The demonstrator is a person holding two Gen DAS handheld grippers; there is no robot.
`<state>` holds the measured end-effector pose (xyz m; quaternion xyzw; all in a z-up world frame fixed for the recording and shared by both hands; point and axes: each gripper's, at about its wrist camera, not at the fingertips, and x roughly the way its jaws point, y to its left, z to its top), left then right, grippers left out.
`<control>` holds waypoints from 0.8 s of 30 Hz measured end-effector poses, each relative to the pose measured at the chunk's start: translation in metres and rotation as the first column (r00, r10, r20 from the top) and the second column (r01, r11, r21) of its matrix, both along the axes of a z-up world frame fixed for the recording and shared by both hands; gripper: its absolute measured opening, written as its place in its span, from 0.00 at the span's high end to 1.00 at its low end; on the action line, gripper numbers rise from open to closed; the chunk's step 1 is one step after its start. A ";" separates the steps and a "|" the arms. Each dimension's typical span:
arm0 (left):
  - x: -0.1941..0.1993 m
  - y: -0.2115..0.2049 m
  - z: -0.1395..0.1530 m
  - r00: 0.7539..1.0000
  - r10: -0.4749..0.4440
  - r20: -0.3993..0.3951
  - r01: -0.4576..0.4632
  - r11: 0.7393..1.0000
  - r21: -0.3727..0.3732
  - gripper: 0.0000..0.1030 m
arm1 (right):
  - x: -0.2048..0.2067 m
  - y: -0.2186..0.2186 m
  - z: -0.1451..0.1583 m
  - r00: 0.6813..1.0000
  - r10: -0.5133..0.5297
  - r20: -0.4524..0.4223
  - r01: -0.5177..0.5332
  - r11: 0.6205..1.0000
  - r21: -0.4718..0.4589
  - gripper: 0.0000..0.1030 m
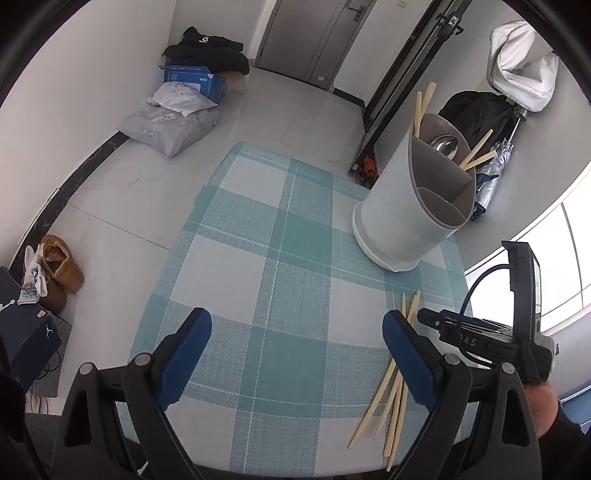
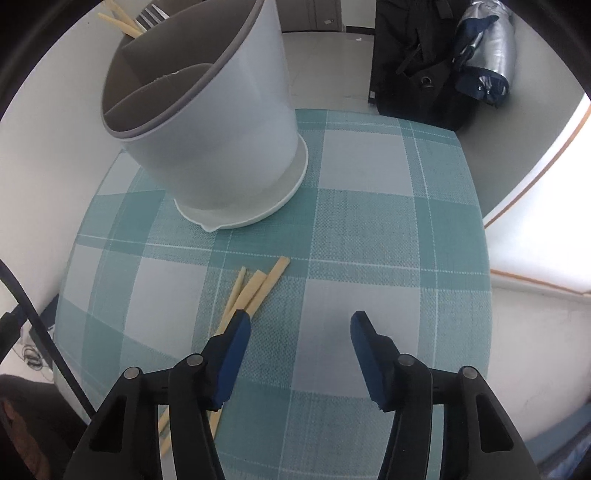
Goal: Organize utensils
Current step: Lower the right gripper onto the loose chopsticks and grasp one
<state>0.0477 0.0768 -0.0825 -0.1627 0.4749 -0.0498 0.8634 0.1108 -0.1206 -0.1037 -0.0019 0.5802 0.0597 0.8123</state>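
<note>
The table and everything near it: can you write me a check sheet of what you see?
Surface: checked teal tablecloth, flat.
Job's things: white utensil holder stands on it, with spoon, fork and some chopsticks inside; loose chopsticks lie on the cloth.
Clutter: nothing seen on the table.
Grippers: left gripper open, empty; right gripper open, empty, beside the loose chopsticks.
Cables: black cable on the right gripper.
Surroundings: brown shoes, bags, black backpack on the floor.
</note>
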 end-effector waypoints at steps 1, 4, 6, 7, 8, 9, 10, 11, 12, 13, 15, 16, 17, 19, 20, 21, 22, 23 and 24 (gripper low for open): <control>0.000 0.001 0.001 1.000 -0.001 0.000 0.001 1.000 0.001 0.11 | 0.001 0.003 -0.002 1.000 0.009 -0.009 -0.009 1.000 -0.002 0.59; 0.001 0.001 0.002 1.000 0.000 -0.001 0.000 1.000 -0.003 0.11 | 0.001 0.009 -0.004 1.000 0.010 -0.004 -0.010 0.999 -0.037 0.65; 0.001 0.002 0.001 1.000 0.002 -0.007 -0.002 1.000 -0.013 0.11 | 0.000 0.012 -0.004 1.000 0.002 0.001 -0.002 0.999 -0.033 0.67; 0.001 0.002 0.001 1.000 0.002 -0.011 -0.002 1.000 -0.016 0.11 | 0.000 0.013 -0.004 1.000 0.001 0.005 -0.001 1.000 -0.013 0.71; 0.001 0.003 0.001 1.000 0.002 -0.015 -0.002 1.000 -0.016 0.11 | -0.001 0.014 -0.003 1.000 0.000 0.006 0.000 1.000 0.005 0.77; 0.001 0.003 0.000 1.000 0.002 -0.018 -0.002 1.000 -0.016 0.11 | 0.000 0.015 -0.003 1.000 -0.001 0.005 0.001 1.000 0.012 0.79; 0.001 0.003 0.000 1.000 0.001 -0.022 -0.002 1.000 -0.016 0.11 | -0.001 0.017 -0.002 1.000 -0.003 0.009 0.003 1.000 0.010 0.79; 0.001 0.003 -0.001 1.000 0.000 -0.025 0.000 1.000 -0.018 0.11 | -0.001 0.017 -0.002 1.000 -0.003 0.008 0.003 1.000 0.009 0.78; 0.001 0.003 -0.001 1.000 -0.001 -0.026 0.001 1.000 -0.018 0.11 | -0.001 0.018 -0.003 1.000 -0.002 0.005 0.002 1.000 0.015 0.78; 0.000 0.003 -0.001 1.000 -0.001 -0.026 0.000 1.000 -0.017 0.11 | -0.001 0.020 -0.002 1.000 -0.001 0.006 0.001 1.000 0.020 0.78; 0.001 0.003 -0.001 1.000 0.000 -0.026 0.000 1.000 -0.014 0.11 | -0.002 0.022 -0.002 1.000 0.009 0.006 -0.009 1.000 0.026 0.78; 0.001 0.003 -0.001 1.000 0.001 -0.027 -0.002 1.000 -0.014 0.11 | -0.002 0.024 -0.002 1.000 0.016 0.008 -0.016 0.999 0.029 0.78; 0.001 0.004 -0.001 1.000 0.004 -0.028 -0.005 1.000 -0.016 0.11 | -0.003 0.026 -0.003 1.000 0.024 0.005 -0.024 0.999 0.030 0.78; 0.001 0.005 -0.001 0.999 0.012 -0.034 -0.012 1.000 -0.020 0.11 | -0.001 0.033 -0.002 0.999 0.032 0.006 -0.033 0.999 0.028 0.78; 0.002 0.006 -0.002 0.999 0.015 -0.037 -0.016 1.000 -0.023 0.11 | -0.002 0.033 -0.002 0.999 0.035 0.011 -0.036 0.999 0.032 0.78; 0.002 0.006 -0.003 0.999 0.016 -0.039 -0.017 1.000 -0.026 0.11 | -0.002 0.032 0.000 0.999 0.035 0.012 -0.036 0.999 0.040 0.78; 0.002 0.006 -0.003 0.999 0.016 -0.041 -0.017 0.999 -0.028 0.11 | 0.000 0.030 -0.002 0.999 0.033 0.007 -0.033 0.998 0.053 0.78; 0.003 0.006 -0.004 0.999 0.016 -0.043 -0.017 1.000 -0.026 0.11 | 0.004 0.028 -0.004 1.000 0.031 0.000 -0.031 0.998 0.063 0.78; 0.003 0.006 -0.004 0.999 0.016 -0.043 -0.017 1.000 -0.024 0.11 | 0.005 0.025 -0.005 0.999 0.033 0.005 -0.033 0.997 0.068 0.78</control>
